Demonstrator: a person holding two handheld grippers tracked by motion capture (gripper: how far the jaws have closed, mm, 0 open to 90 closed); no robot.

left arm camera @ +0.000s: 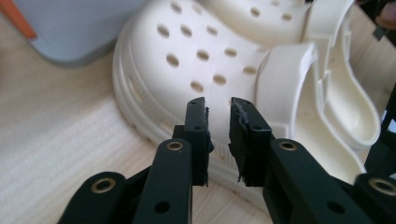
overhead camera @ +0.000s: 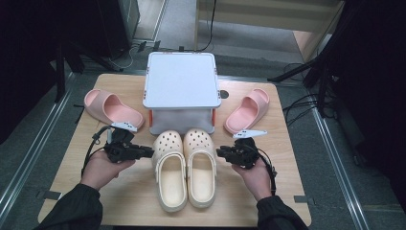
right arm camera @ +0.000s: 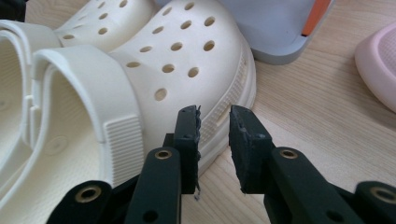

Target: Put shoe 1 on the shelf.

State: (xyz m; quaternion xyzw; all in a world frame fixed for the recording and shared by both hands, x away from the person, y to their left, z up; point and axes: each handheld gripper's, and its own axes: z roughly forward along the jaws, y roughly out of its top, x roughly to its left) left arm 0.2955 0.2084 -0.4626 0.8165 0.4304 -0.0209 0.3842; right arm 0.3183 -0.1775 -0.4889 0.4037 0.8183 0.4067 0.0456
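A pair of cream clogs with holes stands side by side in the middle of the wooden table, the left clog (overhead camera: 170,168) next to the right clog (overhead camera: 201,163). My left gripper (overhead camera: 147,152) points at the left clog's outer side; in the left gripper view its jaws (left arm camera: 218,105) stand a narrow gap apart, just short of the left clog's (left arm camera: 201,56) sole, with nothing between them. My right gripper (overhead camera: 221,153) mirrors it at the right clog's outer side. Its jaws (right arm camera: 214,112) are slightly apart and empty beside the right clog's (right arm camera: 187,60) ribbed edge.
A grey box with a white lid (overhead camera: 181,79) and orange latches stands right behind the clogs' toes. One pink slipper (overhead camera: 112,109) lies left of the box and another pink slipper (overhead camera: 248,111) to its right. Bare table (overhead camera: 129,201) lies near the front edge.
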